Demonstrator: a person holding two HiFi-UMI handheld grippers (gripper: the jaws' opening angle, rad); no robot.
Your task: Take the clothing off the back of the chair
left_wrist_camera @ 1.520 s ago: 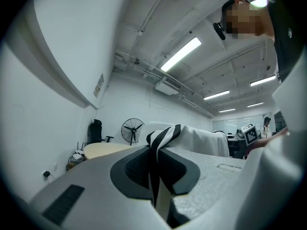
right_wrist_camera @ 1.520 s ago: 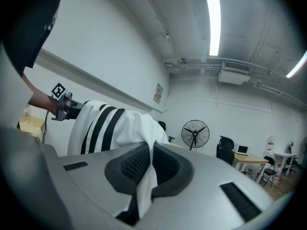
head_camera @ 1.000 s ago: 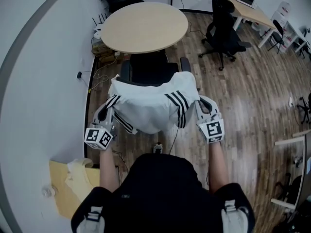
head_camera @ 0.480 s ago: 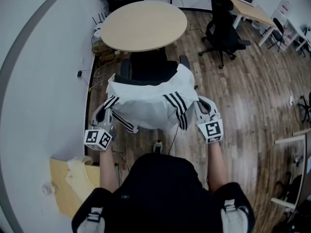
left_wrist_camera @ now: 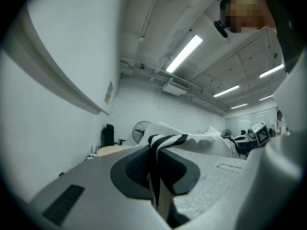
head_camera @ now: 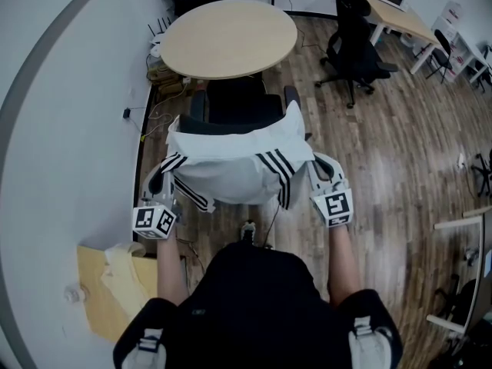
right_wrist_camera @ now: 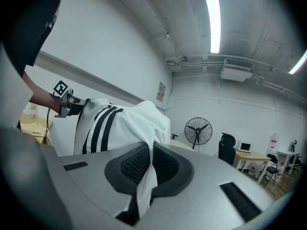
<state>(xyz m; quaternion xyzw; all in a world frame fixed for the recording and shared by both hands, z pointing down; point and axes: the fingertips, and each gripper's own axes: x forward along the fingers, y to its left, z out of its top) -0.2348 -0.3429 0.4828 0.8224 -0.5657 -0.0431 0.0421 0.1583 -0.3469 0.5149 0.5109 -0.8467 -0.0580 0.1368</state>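
A white garment [head_camera: 231, 164] with black stripes hangs spread between my two grippers, just behind the back of a black office chair [head_camera: 234, 104]. My left gripper [head_camera: 160, 181] is shut on its striped left edge [left_wrist_camera: 160, 143]. My right gripper [head_camera: 321, 172] is shut on its right edge, where white cloth [right_wrist_camera: 146, 176] runs between the black pads. In the right gripper view the striped cloth [right_wrist_camera: 108, 126] stretches across to the left gripper [right_wrist_camera: 64, 104]. Both grippers point roughly level. The garment's far edge still lies close over the chair back.
A round wooden table [head_camera: 227, 38] stands right beyond the chair. A white wall [head_camera: 69, 129] runs along the left, with cables [head_camera: 157, 110] on the floor at its foot. A yellow board [head_camera: 115, 287] lies at lower left. Another black chair [head_camera: 354, 48] and a desk [head_camera: 392, 14] stand at the far right.
The garment has been drawn a little toward me and pulled flatter between the grippers. My left gripper has shifted slightly down and left in the head view. The right one has stayed put.
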